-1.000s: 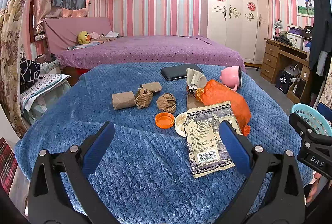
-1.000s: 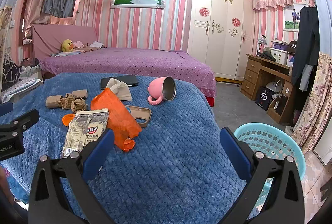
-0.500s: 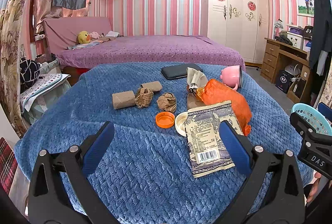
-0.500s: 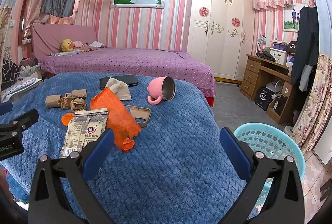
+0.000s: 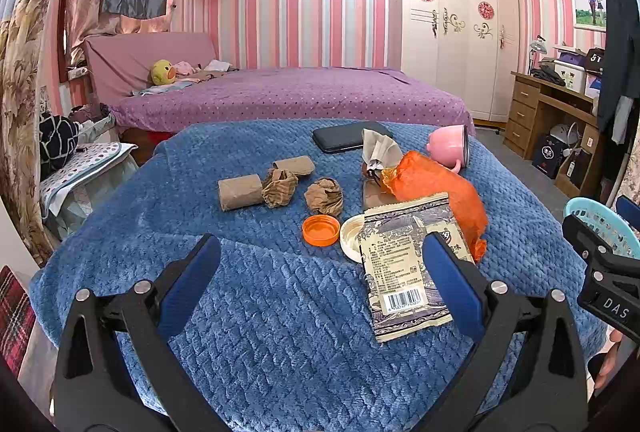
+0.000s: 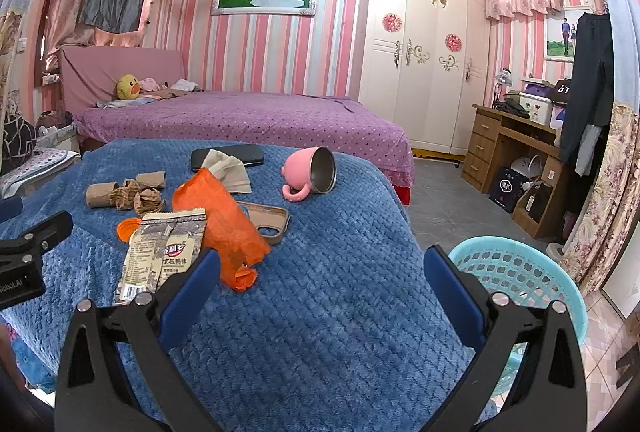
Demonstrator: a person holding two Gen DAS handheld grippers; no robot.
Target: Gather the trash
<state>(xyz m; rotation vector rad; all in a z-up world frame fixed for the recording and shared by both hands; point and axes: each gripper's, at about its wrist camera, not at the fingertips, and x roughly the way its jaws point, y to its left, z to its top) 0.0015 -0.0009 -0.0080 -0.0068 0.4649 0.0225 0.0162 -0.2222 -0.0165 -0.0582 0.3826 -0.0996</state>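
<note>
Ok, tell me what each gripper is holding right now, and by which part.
Nothing is held. The left gripper and the right gripper are both open above the blue blanket, touching no trash.

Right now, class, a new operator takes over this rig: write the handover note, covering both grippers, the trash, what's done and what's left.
Left gripper: open, empty, above the blue blanket.
Right gripper: open, empty, near the turquoise basket beside the bed.
Trash on the blanket: snack wrapper, orange bag, orange cap, white lid, crumpled brown paper, cardboard rolls, tissue.
Done: nothing picked up; basket contents not visible.
Left: move all trash into the basket.
</note>
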